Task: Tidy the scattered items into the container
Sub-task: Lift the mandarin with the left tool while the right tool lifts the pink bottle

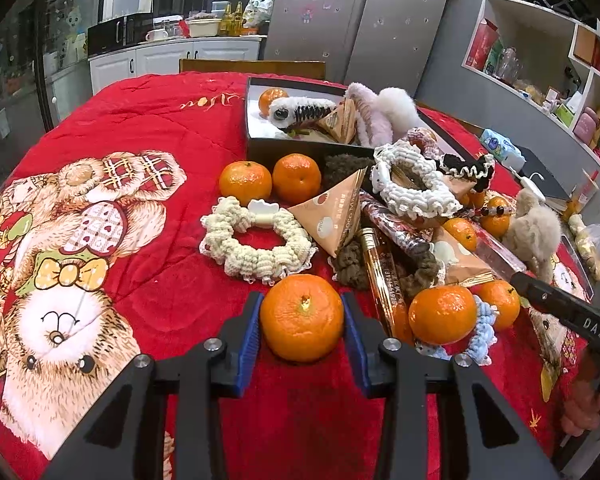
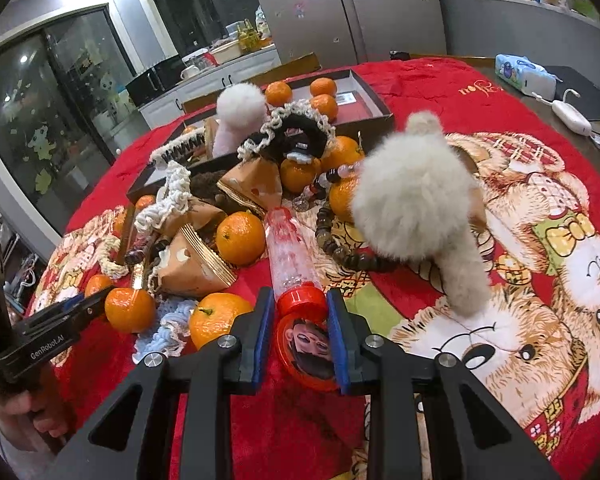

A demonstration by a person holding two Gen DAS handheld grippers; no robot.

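With the left gripper (image 1: pixel 302 316) pinching a mandarin (image 1: pixel 302 317) and the right gripper (image 2: pixel 300 330) clamped on a red-capped tube (image 2: pixel 296 276), both likely needed lifting toward the black box (image 1: pixel 284 151).

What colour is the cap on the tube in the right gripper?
Red, on a clear tube with red print; the cap shows best in the right wrist view.

1. A home kitchen and dining room: a steel double-door fridge (image 1: pixel 356 16) with small magnets stands at the back.
2. White cabinets (image 1: pixel 172 60) carry a microwave (image 1: pixel 112 34), bottles and bowls.
3. Open wall shelves (image 1: pixel 548 60) hold boxes and jars.
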